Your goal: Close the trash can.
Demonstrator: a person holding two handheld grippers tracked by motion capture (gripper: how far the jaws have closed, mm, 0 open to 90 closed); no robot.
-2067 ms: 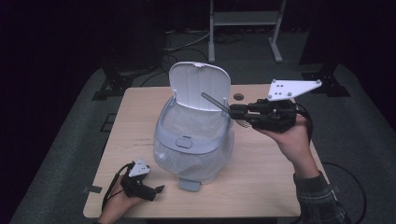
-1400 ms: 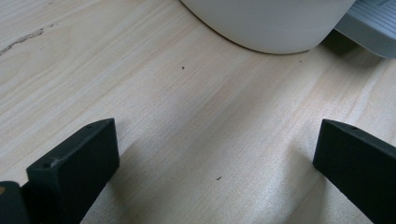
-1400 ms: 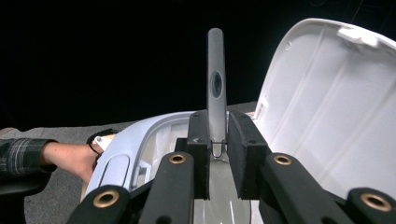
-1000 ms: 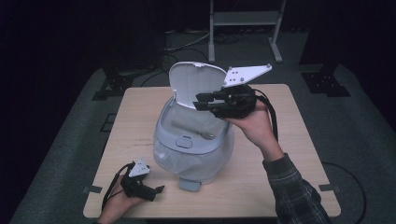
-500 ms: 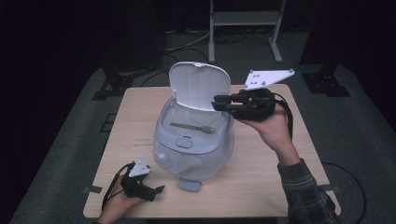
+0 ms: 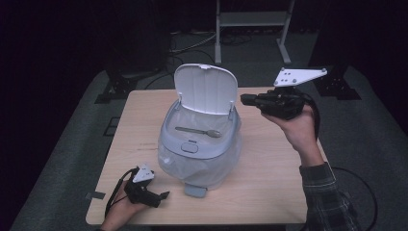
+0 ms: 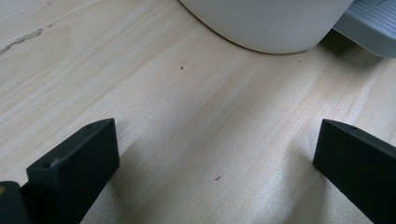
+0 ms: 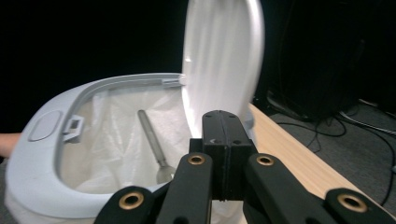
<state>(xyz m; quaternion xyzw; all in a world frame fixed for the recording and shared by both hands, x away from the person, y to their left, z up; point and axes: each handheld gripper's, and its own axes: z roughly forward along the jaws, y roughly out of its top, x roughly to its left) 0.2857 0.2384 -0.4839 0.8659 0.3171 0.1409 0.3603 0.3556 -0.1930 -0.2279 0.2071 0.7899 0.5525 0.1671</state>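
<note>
the spoon (image 6: 198,131) lies inside the open top of the bin (image 6: 199,159), resting on the white liner bag (image 6: 190,126) with its bowl toward the person's right. in the right gripper view the bowl end of the spoon (image 8: 154,144) is partly cut off behind the closed black jaws, and only its dull grey metal handle reads clearly. the lower body of the bin is hidden by crinkled, see-through plastic that hangs over its sides, so its wall is hard to make out. the lid (image 6: 205,89) stands upright at the back, smooth, rounded and white; in the right gripper view its edge (image 8: 224,51) is blurred.

the right gripper (image 6: 246,99) is held in the air just beside the lid's right edge, its jaws pressed together with nothing between them, brass-coloured rivets showing on its linkage. the left gripper (image 6: 161,196) rests low on the pale wooden table (image 6: 269,159) near its front left corner, jaws spread wide apart over bare wood grain. in the left gripper view the bin's curved white base (image 7: 266,23) and a ribbed grey foot pedal (image 7: 369,28) are cut off at the top edge.
</note>
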